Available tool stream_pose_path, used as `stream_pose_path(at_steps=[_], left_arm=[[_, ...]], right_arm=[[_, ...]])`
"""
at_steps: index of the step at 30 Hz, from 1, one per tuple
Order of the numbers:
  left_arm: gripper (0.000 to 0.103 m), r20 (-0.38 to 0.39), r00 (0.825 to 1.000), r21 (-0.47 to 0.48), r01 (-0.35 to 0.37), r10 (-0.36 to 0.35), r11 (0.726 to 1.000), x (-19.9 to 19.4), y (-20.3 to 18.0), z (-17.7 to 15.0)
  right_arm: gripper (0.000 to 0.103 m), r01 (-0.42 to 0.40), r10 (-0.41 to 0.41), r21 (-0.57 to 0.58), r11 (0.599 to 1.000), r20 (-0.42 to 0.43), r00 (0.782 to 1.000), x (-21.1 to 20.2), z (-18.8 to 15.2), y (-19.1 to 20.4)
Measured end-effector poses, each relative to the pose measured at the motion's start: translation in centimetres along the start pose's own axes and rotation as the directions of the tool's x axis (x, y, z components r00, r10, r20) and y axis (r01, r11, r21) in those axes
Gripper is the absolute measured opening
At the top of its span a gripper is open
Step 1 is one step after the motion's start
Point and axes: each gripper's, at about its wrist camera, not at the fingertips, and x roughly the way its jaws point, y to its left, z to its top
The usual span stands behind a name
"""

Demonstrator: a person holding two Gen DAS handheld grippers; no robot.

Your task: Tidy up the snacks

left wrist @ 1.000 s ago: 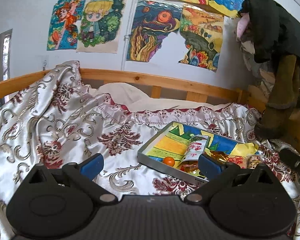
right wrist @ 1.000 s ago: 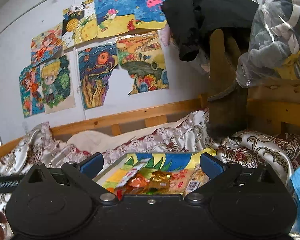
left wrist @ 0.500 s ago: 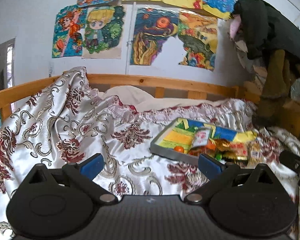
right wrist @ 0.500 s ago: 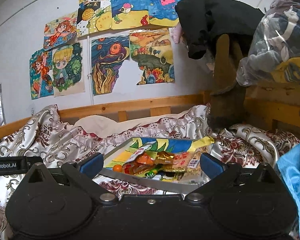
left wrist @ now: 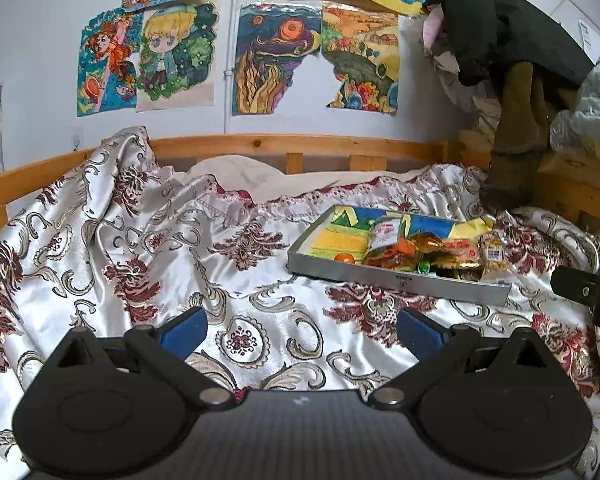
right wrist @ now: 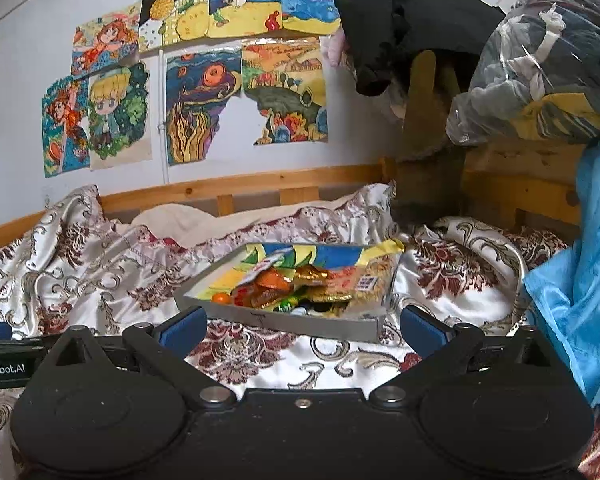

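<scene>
Left wrist view: left gripper [left wrist: 300,330] hovers over the satin bedspread [left wrist: 140,248], jaws spread wide, nothing between them. Grey tray [left wrist: 400,280] sits ahead and to the right, well apart from the fingers. Snacks [left wrist: 420,252] are piled in its middle and right part — a white-and-red packet [left wrist: 386,232], foil wrappers, a small orange ball [left wrist: 344,258] near the front wall. One clear-wrapped bar [left wrist: 492,252] lies at the tray's right end; whether it is in or over the rim I cannot tell. Other gripper's black body pokes in at the right edge.

Right wrist view: right gripper [right wrist: 302,330] also wide open and empty, fingers straddling the tray [right wrist: 300,322] in the picture but short of it, tray's front wall just beyond the tips. Same heap of snacks [right wrist: 300,286], orange ball [right wrist: 221,298] at the left, bar with barcode label [right wrist: 368,282] at the right. Blue fabric [right wrist: 580,280] hangs close on the right.

Risks, as I judge them:
- tray rests on soft, wrinkled cloth — pushing down on a packet may tip it and spill the pile
- foil wrappers overlap, so one grab could drag neighbours out
- orange ball will roll if nudged
- slick packets may slip from the pads
- blue fabric could snag the right gripper on a sideways move
</scene>
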Motion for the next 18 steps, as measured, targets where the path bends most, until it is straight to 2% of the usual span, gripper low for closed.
stream_pose_path(at_steps=[7,13,18], left_arm=[[0.103,-0.029,1.000,-0.019,-0.012,0.012,1.000,0.8,1.1,-0.3],[0.103,-0.044,0.998,0.025,-0.046,0.047,0.999,1.3,1.3,-0.8],[0.103,-0.075,0.996,-0.010,-0.053,0.052,0.999,1.7,1.8,-1.1]], right_arm=[[0.102,0.001,-0.001,-0.012,1.000,-0.016,1.000,0.4,-1.3,1.0],[0.102,-0.012,0.012,-0.001,1.000,-0.073,0.997,1.8,-2.1,1.8],[0.102,-0.015,0.014,-0.012,1.000,-0.117,0.993,2.5,-2.5,2.1]])
